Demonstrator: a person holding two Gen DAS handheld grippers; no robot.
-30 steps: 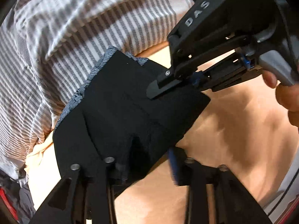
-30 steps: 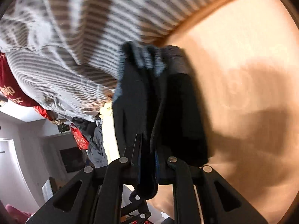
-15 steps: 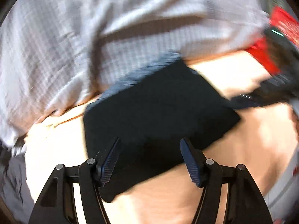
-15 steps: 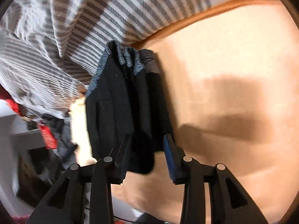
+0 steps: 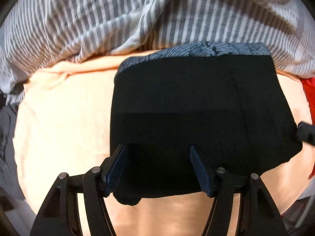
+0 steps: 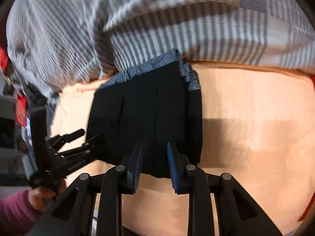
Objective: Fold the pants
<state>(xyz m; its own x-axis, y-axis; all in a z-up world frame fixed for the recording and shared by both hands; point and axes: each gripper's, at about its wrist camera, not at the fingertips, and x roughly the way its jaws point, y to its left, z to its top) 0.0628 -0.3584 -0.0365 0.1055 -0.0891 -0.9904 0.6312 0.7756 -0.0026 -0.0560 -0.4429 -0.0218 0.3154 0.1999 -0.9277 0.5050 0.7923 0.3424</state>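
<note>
Black pants (image 5: pixel 196 108), folded into a compact block, lie flat on a peach sheet (image 5: pixel 59 118); a blue patterned inner band (image 5: pixel 196 49) shows along the far edge. My left gripper (image 5: pixel 157 146) points straight down over the near edge, open, with the cloth below its fingers and not pinched. My right gripper (image 6: pixel 155 143) hovers over the near edge of the pants (image 6: pixel 153 102); its jaws are closing, still apart, and nothing is pressed between them. In the right wrist view the left gripper (image 6: pixel 89 134) sits at the pants' left side.
A grey and white striped blanket (image 5: pixel 98 19) is heaped along the far side, right against the pants. Red cloth (image 5: pixel 309 90) lies at the right edge. A hand in a pink sleeve (image 6: pixel 11 210) holds the left gripper. Bare peach sheet (image 6: pixel 256 137) extends to the right.
The right gripper let go of the pants fold and lifted away. The left gripper opened wider, rolled and moved across the pants, which now lie flat.
</note>
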